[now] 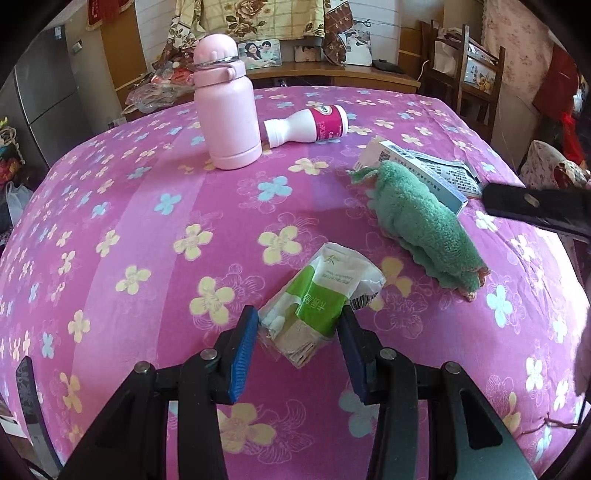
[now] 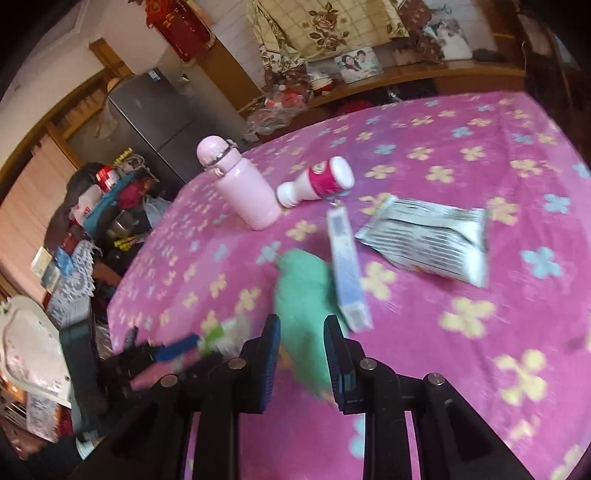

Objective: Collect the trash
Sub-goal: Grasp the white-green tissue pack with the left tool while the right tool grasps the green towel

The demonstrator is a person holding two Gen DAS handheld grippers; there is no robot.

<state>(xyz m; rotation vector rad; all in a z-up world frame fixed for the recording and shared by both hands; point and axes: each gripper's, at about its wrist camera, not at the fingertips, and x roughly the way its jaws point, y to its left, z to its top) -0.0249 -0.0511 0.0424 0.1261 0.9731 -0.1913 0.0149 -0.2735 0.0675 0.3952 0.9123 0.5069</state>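
Straddling tissue pack (image 1: 317, 306), long axis pointing away | left gripper (image 1: 295, 339) open | right gripper (image 2: 301, 350) open around green cloth (image 2: 303, 291)

A round table (image 1: 147, 206) draped in a magenta cloth printed with yellow, blue and white flowers fills the room's centre. A pale pink flask (image 1: 226, 107) with a domed, clasped lid stands upright near its far side. A rolled green towel (image 1: 421, 218) lies on the cloth to the right. Behind the table, a wooden sideboard (image 1: 332, 74) carries 1 framed couple's portrait (image 1: 259, 53) and further photos, beneath a hanging floral fabric (image 1: 255, 16). A grey refrigerator (image 2: 155, 114) stands by the wall at left, with a cluttered shelf (image 2: 107, 206) beside it. A dark wooden chair (image 1: 465, 77) sits at the table's far right.
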